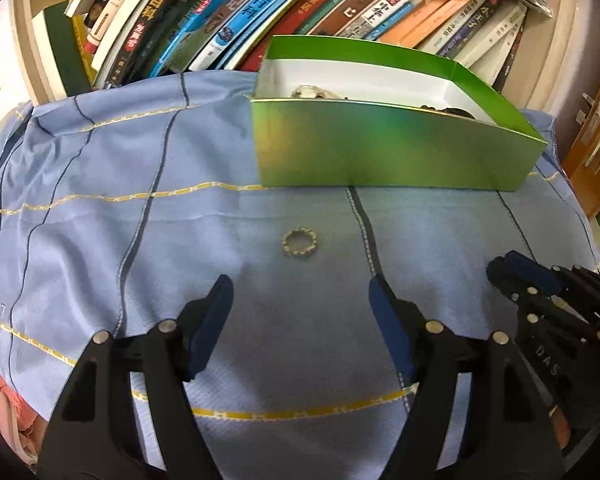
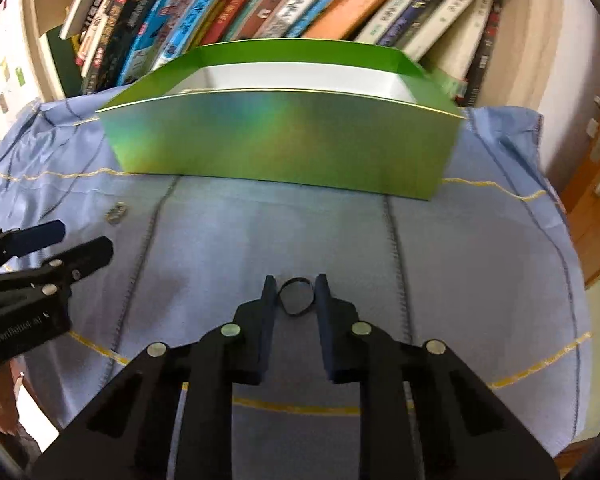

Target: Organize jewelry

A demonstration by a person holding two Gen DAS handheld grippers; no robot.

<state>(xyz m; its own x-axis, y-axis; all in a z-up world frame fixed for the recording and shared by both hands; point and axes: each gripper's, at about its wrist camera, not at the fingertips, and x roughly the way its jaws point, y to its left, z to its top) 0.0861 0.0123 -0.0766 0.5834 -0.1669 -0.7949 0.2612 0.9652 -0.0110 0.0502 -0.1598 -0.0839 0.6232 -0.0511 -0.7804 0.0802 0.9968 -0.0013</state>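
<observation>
A small gold beaded ring (image 1: 299, 242) lies on the blue cloth (image 1: 100, 208), just ahead of my open left gripper (image 1: 300, 288); it also shows in the right wrist view (image 2: 117, 212). My right gripper (image 2: 296, 286) is shut on a thin black ring (image 2: 296, 295) held between its fingertips above the cloth (image 2: 480, 240). The green box (image 1: 380, 144) stands at the back, with some jewelry (image 1: 310, 91) inside; it faces the right gripper too (image 2: 284, 144). The right gripper appears at the right in the left wrist view (image 1: 512, 268), and the left gripper at the left in the right wrist view (image 2: 76, 240).
A shelf of leaning books (image 1: 228, 12) stands right behind the box, also in the right wrist view (image 2: 260, 0). A wooden door with metal hardware (image 1: 596, 128) is at the right. The cloth's edges fall off at front and sides.
</observation>
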